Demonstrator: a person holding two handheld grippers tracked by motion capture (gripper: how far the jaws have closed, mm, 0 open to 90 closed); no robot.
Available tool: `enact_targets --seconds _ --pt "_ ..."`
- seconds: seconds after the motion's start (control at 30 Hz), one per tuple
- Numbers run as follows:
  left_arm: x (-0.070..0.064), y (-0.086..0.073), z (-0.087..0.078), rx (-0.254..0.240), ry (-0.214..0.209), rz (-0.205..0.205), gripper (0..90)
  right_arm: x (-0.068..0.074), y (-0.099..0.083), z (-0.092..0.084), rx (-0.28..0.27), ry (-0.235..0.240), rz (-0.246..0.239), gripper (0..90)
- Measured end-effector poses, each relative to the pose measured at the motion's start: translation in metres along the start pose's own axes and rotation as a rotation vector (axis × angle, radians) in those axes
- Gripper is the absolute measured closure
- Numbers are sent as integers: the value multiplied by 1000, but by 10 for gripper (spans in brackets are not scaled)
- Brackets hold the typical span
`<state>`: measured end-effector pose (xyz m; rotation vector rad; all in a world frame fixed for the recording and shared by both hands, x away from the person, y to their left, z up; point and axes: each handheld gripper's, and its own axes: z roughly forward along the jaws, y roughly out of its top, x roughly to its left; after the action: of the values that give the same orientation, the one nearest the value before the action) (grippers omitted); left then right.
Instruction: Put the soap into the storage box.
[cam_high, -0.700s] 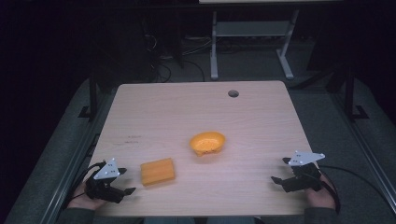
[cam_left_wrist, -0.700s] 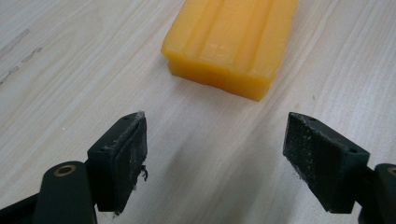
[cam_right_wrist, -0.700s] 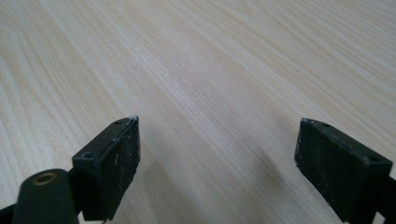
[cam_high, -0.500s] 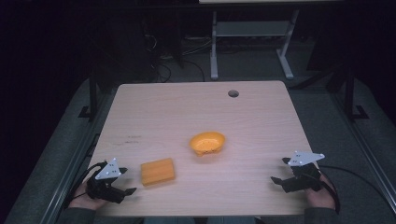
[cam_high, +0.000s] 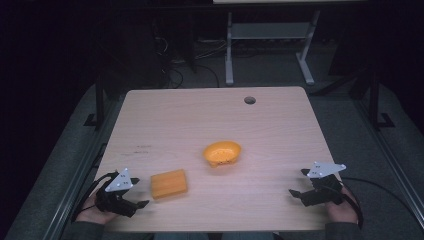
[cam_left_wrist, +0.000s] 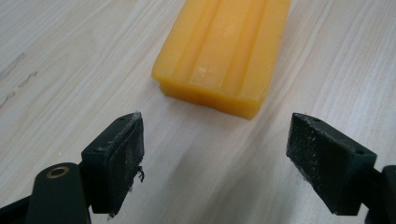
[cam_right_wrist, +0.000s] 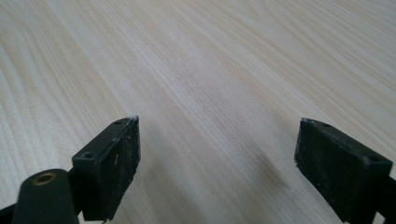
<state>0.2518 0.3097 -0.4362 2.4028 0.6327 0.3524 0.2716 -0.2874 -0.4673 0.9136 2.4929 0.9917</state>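
Both claws agape; left claw (cam_left_wrist: 215, 154) near orange block (cam_left_wrist: 224, 51)

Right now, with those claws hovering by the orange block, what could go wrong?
The left gripper is open just short of the orange block; if it advances off-centre, one of its fingers might nudge the block instead of straddling it. A hard push could slide it toward the orange bowl.

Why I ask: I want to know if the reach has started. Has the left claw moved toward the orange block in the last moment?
No. The left claw sits just as near the orange block and the table edge as before.
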Motion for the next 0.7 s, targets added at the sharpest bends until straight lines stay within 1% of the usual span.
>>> enact_targets --seconds 0.03,0.13,0.2,0.23,0.3,0.47,0.57,0.63,0.7 --pt "0 1 0 9 2 12 185 0 0 0 -1 0 2 137" --pt "0 3 0 18 0 15 183 0 0 0 1 0 3 137" --pt "-1 6 0 10 0 17 183 -1 -1 -1 -9 -2 3 137" --pt "-1 8 0 9 -1 24 184 0 -1 -1 -5 -1 7 137" --pt "-2 11 2 10 -8 32 183 -1 -1 0 -4 2 6 137" --pt "-2 22 8 25 -21 68 180 0 -2 -1 -4 -1 11 137" --pt "-2 27 10 28 -28 82 180 -1 -2 -2 -8 -3 11 137" --pt "-2 30 11 26 -32 84 180 -1 -3 -2 -7 -3 14 137" --pt "-2 33 12 23 -19 103 184 -1 -2 -2 -8 -2 11 137"
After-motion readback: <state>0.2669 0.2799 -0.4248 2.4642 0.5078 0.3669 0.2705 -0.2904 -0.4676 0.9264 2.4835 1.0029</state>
